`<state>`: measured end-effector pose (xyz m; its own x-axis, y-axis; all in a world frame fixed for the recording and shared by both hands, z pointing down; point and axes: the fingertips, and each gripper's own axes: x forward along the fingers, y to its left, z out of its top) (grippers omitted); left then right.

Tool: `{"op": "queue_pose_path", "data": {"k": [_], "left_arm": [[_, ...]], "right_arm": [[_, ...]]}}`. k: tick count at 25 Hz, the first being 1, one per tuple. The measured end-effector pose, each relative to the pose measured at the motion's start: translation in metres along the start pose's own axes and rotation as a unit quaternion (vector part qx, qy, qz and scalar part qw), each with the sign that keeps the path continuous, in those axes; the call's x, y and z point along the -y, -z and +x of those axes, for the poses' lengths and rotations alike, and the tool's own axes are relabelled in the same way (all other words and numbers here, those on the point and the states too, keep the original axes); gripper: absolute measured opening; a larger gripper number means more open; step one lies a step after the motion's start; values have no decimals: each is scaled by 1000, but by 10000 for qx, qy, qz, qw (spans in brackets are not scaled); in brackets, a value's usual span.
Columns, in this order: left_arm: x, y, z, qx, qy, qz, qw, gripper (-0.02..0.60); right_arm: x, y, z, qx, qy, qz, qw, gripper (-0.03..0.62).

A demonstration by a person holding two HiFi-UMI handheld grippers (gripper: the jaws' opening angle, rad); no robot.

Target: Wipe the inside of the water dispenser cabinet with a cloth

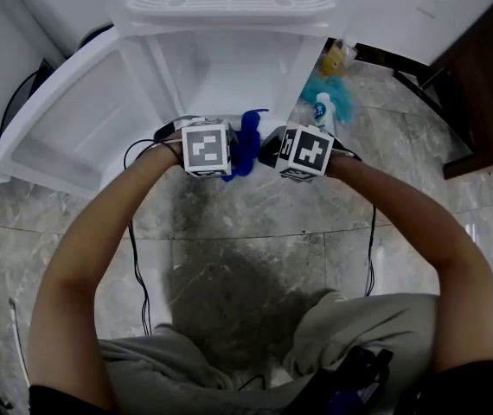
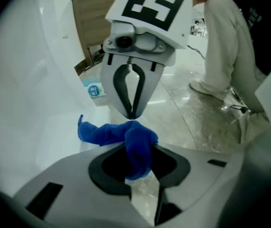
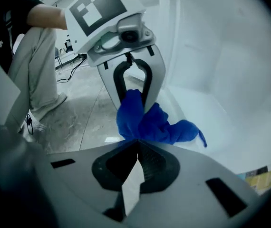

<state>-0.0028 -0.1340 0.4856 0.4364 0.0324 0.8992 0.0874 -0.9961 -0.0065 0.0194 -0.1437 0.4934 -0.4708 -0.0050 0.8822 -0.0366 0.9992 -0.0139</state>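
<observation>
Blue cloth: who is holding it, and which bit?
Fingers of the left gripper pinch the crumpled blue cloth by its bunched end. Whether the shut right gripper also nips it is unclear.

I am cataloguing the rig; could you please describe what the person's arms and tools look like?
The left tool and right tool are pale grey with tapered, black-lined jaws, each topped by a white cube bearing black square markers. Black cables trail from both. The arms are bare below short black sleeves.

No legible text, brand or number found. The white bottle (image 2: 95,91) carries a round blue emblem, its print too small to read. A yellow label (image 3: 258,177) is likewise illegible.
</observation>
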Motion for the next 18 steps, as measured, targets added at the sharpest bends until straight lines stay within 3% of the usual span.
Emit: {"op": "queue_pose_path", "data": {"k": [9,13,18], "left_arm": [[65,39,-44,-269,601,-84,9978,103],[82,55,-49,-105,499,-283,9983,103],[66,67,-65,-34,162,-612,9980,103]], "right_arm": [[-29,-39,5,-50,-343,-303,9989,-2],[-44,-52,8,9,-452,-442,9980,-2],[-55,-65,5,147,-472,-507,9975,-2]]}}
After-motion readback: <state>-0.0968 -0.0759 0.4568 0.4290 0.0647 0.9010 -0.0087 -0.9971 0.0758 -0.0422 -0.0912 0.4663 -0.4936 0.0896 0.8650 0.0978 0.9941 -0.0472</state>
